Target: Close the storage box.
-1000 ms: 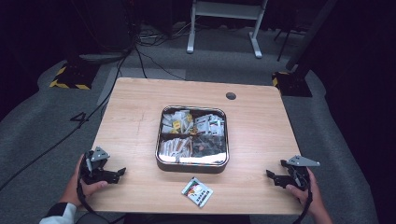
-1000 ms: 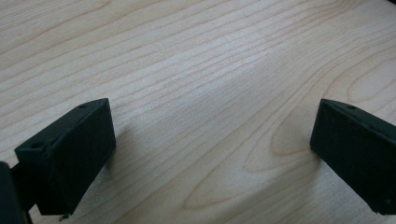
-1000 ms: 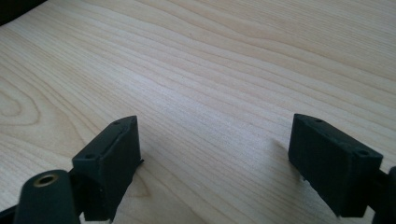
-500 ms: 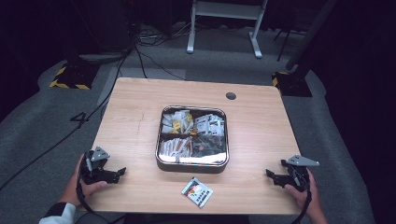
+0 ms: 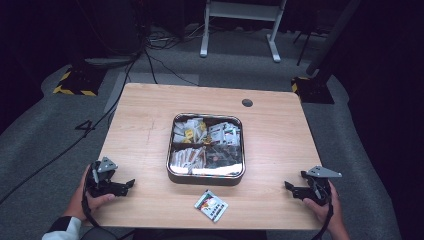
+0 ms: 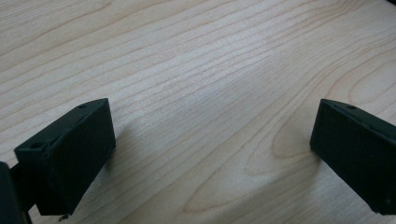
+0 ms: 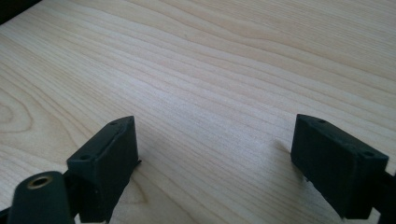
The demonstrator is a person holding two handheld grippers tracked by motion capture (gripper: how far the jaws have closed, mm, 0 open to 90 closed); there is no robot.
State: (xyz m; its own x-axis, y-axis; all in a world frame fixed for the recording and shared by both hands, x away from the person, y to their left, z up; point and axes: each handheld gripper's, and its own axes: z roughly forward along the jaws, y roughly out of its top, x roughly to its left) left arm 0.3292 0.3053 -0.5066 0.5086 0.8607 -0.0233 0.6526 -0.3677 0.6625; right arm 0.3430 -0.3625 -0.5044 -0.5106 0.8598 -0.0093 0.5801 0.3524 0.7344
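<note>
From above, your left gripper (image 5: 112,184) rests at the wooden table's (image 5: 145,125) eight o'clock and your right gripper (image 5: 306,189) at four, both well apart from the square metal tin (image 5: 206,176) of sachets at centre; I judge this a parked, ready pose. One loose packet (image 5: 211,205) lies at six, just beside the tin.

The left gripper view has your jaws spread wide over bare wood.

The right gripper view is likewise: jaws apart, nothing between them.
</note>
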